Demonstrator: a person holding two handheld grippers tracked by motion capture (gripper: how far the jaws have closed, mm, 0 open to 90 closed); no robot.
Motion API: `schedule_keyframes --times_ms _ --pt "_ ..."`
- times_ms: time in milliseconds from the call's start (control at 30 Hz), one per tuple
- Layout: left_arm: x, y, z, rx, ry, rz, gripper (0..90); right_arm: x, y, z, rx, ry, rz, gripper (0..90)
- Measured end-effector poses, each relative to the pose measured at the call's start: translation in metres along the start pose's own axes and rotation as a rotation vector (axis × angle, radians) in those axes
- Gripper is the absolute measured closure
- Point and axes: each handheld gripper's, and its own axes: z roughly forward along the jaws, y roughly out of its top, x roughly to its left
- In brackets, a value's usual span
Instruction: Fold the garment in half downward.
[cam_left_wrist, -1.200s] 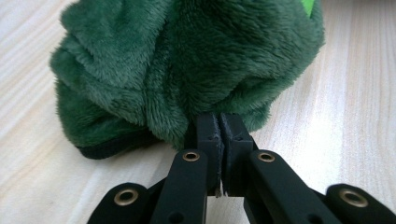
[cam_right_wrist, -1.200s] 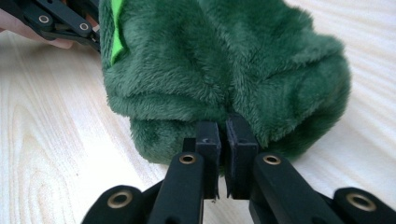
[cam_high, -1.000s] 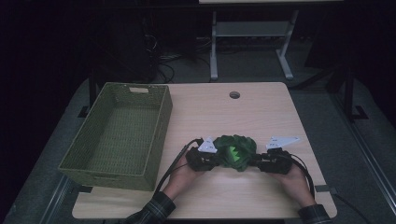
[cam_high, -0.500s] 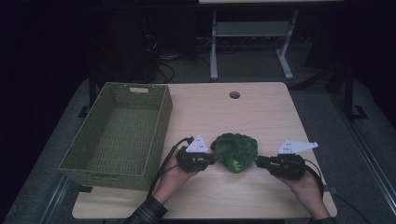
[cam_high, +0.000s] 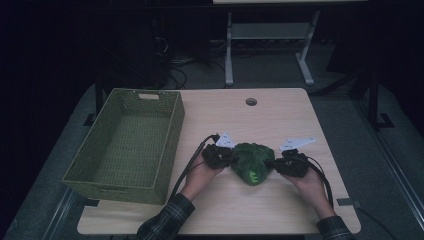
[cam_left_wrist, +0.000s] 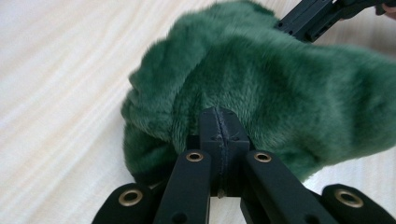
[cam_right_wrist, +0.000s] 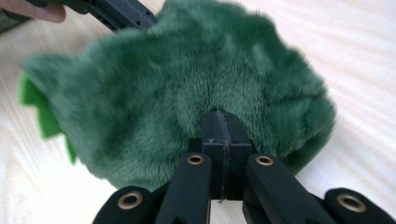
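Green plush toy (cam_high: 251, 162) lies on the wooden table (cam_high: 260, 117), near its front edge and between the two hands, well apart from the green woven basket (cam_high: 129, 142) at the table's left. Left gripper (cam_high: 226, 156) meets the toy's left side; its jaws have just been closing and now stand pressed together, pinching a fold of fur (cam_left_wrist: 219, 128). Right gripper (cam_high: 277, 163) does the same on the opposite side, jaws just closed tight on the fur (cam_right_wrist: 220, 126). Bright green felt spikes (cam_right_wrist: 39, 109) edge the toy
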Motion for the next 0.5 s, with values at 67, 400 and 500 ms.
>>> schedule_keyframes --times_ms 67,400,500 --pt "0.001 -0.002 0.004 0.016 -0.005 -0.003 89.8 -0.002 -0.002 0.004 0.023 0.006 0.006 89.8" --pt "0.004 -0.008 0.018 0.057 -0.008 -0.003 89.8 -0.001 -0.012 0.014 0.072 0.038 0.014 89.9" --pt "0.004 -0.007 0.013 0.044 -0.01 -0.005 89.8 -0.002 -0.013 0.012 0.069 0.035 0.001 89.9"
